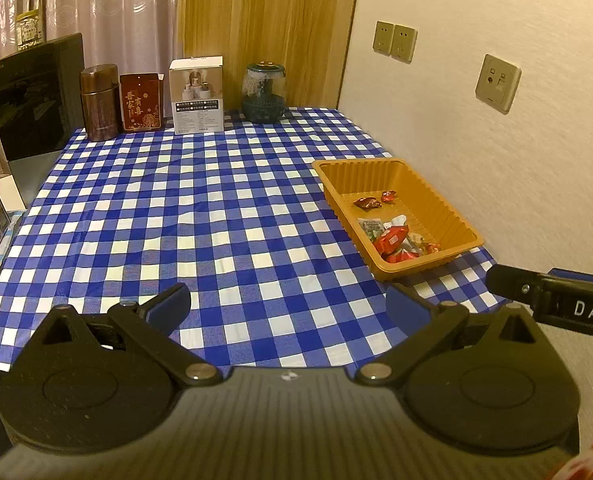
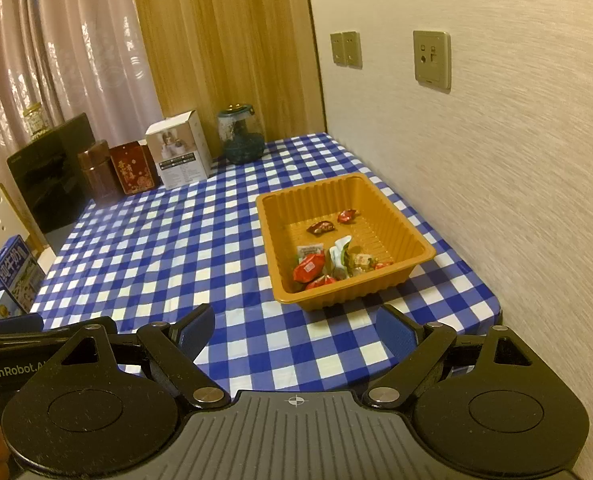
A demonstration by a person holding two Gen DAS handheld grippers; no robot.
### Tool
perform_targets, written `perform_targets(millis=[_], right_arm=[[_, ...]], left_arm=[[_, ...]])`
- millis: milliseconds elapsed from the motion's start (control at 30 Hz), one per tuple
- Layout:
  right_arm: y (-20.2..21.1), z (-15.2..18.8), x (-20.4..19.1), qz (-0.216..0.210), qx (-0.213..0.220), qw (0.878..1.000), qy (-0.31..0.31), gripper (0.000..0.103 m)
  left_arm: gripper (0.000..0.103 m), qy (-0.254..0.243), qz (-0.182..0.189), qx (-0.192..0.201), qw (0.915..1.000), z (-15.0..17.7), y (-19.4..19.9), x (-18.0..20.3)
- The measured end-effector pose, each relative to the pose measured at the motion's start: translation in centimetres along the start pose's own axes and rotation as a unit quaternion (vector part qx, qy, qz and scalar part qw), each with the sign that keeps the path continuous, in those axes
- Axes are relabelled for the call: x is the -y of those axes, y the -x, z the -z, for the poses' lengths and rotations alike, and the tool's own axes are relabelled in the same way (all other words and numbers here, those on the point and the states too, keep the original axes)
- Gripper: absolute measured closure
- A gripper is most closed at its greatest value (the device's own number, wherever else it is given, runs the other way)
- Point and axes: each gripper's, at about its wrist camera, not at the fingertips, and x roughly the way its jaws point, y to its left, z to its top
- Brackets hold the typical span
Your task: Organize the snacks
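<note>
— Both claws first: our left gripper [image 1: 286, 308] hangs above the blue-and-white checked tablecloth [image 1: 176, 216] with its blue-padded fingers spread wide and nothing between them, and our right gripper [image 2: 294, 330] is spread just as wide and just as bare over the near edge of the cloth.

— Why do we carry them wide like that?

— We judge it is because neither has anything to carry at this moment; open fingers are ready for a next wrapper, or simply resting after a drop.

— And where are the snacks?

— They lie in the shallow orange ribbed plastic tray [image 2: 424, 246], which sits on the cloth close to the cream wall. A heap of red and white wrapped snacks [image 2: 328, 264] crowds its near corner, and two small dark-red wrapped candies [image 2: 332, 222] lie apart toward the far side.

— Why does the tray sit there?

— Likely so that our right claw reaches it head-on while the middle of the cloth stays free for sorting.

— Is anything left to gather?

— We see no loose snack on the cloth in either view. A blurred red-and-white scrap shows at the bottom right corner of the left view, beside our hand; it may be another packet, but we cannot tell. The brown tin canister [image 1: 99, 102], the red printed box [image 1: 141, 102], the white carton [image 1: 197, 94] and the dark glass jar [image 1: 264, 92] stand in a row at the far edge, apart from the work.
</note>
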Motion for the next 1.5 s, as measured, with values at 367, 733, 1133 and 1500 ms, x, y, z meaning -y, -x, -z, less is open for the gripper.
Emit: perform_targets(millis=[367, 733, 1133, 1500], right_arm=[[-0.09, 0.02, 0.11, 0.001, 0.0, 1.0, -0.002, 0.016], [-0.11, 0.01, 0.18, 0.001, 0.0, 1.0, -0.003, 0.016], [-0.12, 0.01, 0.25, 0.001, 0.0, 1.0, -0.003, 0.016], [-0.13, 0.0, 0.32, 0.0, 0.0, 1.0, -0.004, 0.016]], left_arm=[[0.0, -0.002, 0.001, 0.001, 1.0, 0.23, -0.08, -0.19], [0.0, -0.002, 0.001, 0.0, 1.0, 0.19, -0.08, -0.11], [0.0, -0.003, 0.001, 0.0, 1.0, 0.2, -0.06, -0.06], [0.0, -0.012, 0.003, 0.015, 0.9998, 0.29, 0.16, 0.19]])
